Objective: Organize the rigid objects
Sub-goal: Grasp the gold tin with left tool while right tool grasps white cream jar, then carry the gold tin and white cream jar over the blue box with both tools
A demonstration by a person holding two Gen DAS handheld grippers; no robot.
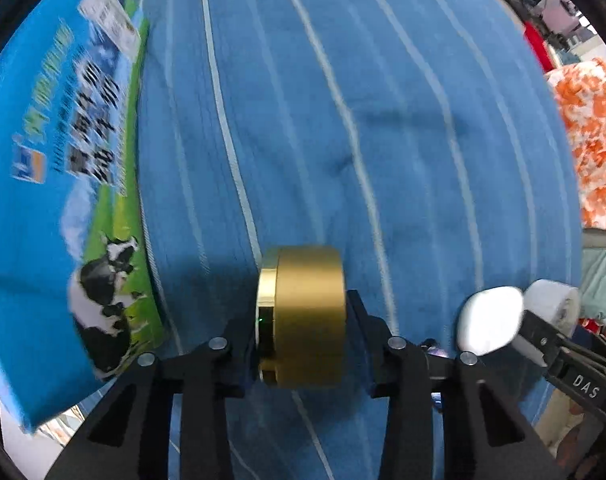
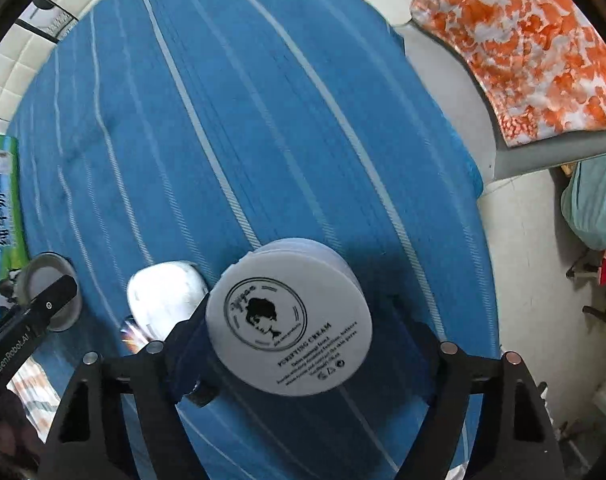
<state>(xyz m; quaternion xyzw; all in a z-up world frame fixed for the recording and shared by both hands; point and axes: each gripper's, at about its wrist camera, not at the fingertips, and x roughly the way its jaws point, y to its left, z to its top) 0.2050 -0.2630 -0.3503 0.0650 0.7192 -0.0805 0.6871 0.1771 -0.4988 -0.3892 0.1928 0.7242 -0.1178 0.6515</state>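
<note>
Left gripper (image 1: 303, 320): black jaws pinching a squat gold metallic jar (image 1: 305, 316), cylindrical, glossy rim, above the blue striped cloth (image 1: 343, 120). Right gripper (image 2: 299, 320): jaws clamping a round white cream tub (image 2: 289, 318), smooth printed lid. Smooth white oval case (image 2: 165, 298) lies on the cloth; printed cardboard milk carton (image 1: 63, 180) at left.

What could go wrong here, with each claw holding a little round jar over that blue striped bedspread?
The left claw pinches the gold jar on its side, so the smooth tin might twist or slip out. The right claw holds the white cream jar tilted, right beside the white oval case lying on the bedspread; lowering it could knock that case. The soft bedding may also let jars tip.
</note>
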